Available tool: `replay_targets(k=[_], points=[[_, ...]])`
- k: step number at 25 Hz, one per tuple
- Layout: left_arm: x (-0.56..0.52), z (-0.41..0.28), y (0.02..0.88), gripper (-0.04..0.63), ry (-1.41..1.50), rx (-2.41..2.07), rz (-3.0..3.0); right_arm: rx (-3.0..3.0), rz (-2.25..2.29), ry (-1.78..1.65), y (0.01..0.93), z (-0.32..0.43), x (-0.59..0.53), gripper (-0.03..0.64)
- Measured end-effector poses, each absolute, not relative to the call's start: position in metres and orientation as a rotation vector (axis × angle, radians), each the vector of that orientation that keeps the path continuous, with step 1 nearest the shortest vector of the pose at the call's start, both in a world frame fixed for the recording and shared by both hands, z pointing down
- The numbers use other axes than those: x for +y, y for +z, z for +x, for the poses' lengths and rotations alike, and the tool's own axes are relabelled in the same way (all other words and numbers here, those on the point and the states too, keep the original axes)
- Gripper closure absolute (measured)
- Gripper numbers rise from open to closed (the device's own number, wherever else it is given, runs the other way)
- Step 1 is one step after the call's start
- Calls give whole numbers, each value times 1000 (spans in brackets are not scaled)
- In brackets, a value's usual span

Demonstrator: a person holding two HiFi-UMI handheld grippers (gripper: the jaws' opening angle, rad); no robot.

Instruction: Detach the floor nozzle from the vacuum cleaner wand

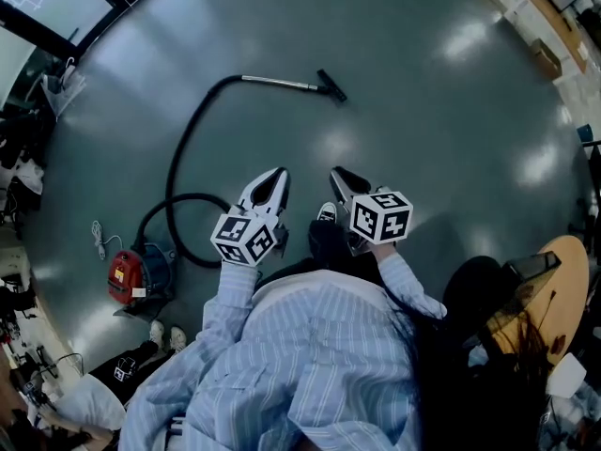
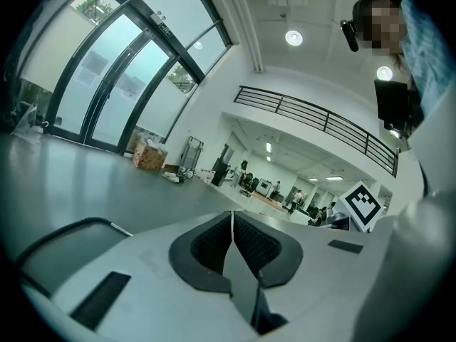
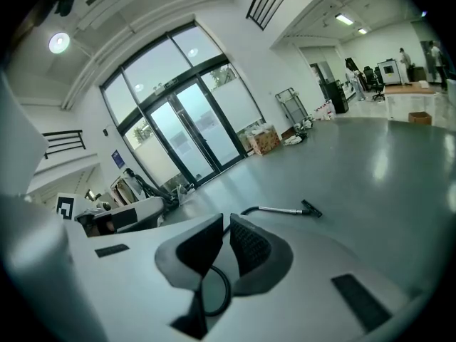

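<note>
The vacuum lies on the grey floor ahead of me. Its red canister (image 1: pixel 127 278) sits at the left, and a black hose (image 1: pixel 178 163) curves up to the metal wand (image 1: pixel 282 83). The black floor nozzle (image 1: pixel 331 85) is on the wand's right end. In the right gripper view the wand (image 3: pixel 274 209) and nozzle (image 3: pixel 311 209) lie some way beyond the jaws. My left gripper (image 1: pixel 275 178) and right gripper (image 1: pixel 340 175) are held side by side well short of the vacuum, both shut and empty. The left gripper (image 2: pixel 231 223) faces the hall, with a bit of hose (image 2: pixel 68 228) at its left. The right gripper (image 3: pixel 226 228) points toward the wand.
A white cable (image 1: pixel 99 238) lies by the canister. A seated person's shoes (image 1: pixel 167 334) show at lower left. A round wooden table (image 1: pixel 563 271) stands at the right. Cardboard boxes (image 3: pixel 265 141) and glass doors (image 3: pixel 185 137) lie far ahead.
</note>
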State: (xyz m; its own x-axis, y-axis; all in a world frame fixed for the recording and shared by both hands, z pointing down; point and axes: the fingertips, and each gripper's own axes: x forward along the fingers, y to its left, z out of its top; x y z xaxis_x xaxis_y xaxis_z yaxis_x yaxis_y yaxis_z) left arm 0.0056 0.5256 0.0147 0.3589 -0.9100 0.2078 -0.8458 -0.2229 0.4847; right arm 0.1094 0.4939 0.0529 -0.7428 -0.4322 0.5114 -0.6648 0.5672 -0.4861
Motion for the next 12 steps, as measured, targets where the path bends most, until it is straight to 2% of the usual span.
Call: replay_targets(k=[12], points=[[435,14,14,581,-168,-1519,2075,-2431,860,1054,67,115,402,583]])
